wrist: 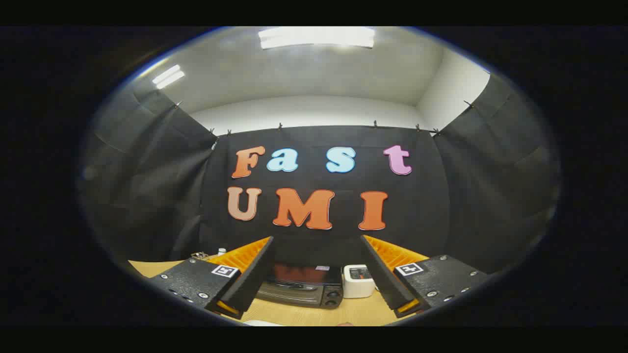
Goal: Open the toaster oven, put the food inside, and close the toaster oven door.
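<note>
The hand-held gripper (314, 294) is spread wide and holds nothing; both fingers (252, 279) angle outward with clear space between them. It is raised above the surface (294, 314) and aimed level at the back of the booth, so it looks out over the work area, not down at any one thing. That pose suits a start: the wide spread is likely kept ready for the oven's door handle, the first thing the task calls for.

Just beyond the fingers, framed in the gap between them, sits the oven (301, 287) on the surface. Its door looks closed, dark glass above and a handle bar across the front, with two knobs (333, 297) at its right side. Nothing has been opened yet, so the task seems to be at its beginning.

Touching or just beside the oven's right side stands a small white box (357, 282); it could crowd a grip near the knobs but not the handle. A pale edge (262, 323) shows on the surface nearest the fingers; it may be the food's plate, but I cannot tell. Small items (208, 254) sit far left, well clear.
</note>
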A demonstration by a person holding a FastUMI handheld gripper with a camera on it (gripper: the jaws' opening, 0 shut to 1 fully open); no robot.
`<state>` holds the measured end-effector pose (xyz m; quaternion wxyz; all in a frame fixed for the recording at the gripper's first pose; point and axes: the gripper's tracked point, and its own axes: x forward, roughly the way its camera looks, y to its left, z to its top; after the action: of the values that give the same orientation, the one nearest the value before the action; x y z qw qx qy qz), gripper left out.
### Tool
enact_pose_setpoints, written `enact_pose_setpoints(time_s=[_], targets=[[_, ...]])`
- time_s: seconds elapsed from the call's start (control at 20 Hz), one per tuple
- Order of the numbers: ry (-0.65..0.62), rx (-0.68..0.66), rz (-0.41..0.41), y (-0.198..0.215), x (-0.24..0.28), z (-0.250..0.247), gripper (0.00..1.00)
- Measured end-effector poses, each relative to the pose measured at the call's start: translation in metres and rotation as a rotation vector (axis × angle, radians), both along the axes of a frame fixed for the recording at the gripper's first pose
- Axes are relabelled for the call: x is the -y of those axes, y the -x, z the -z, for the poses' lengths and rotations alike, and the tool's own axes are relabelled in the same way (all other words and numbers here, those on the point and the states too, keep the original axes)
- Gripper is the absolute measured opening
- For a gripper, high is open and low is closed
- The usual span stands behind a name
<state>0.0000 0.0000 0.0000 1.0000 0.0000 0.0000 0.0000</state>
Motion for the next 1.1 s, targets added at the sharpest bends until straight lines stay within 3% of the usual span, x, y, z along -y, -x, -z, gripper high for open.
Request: enact_pose_setpoints(time_s=[0.7,1.1], targets=[[-0.028,-0.052,0.011,-0.016,-0.001,0.026,1.00],[-0.059,-0.130,-0.019,-0.055,-0.033,0.091,1.00]])
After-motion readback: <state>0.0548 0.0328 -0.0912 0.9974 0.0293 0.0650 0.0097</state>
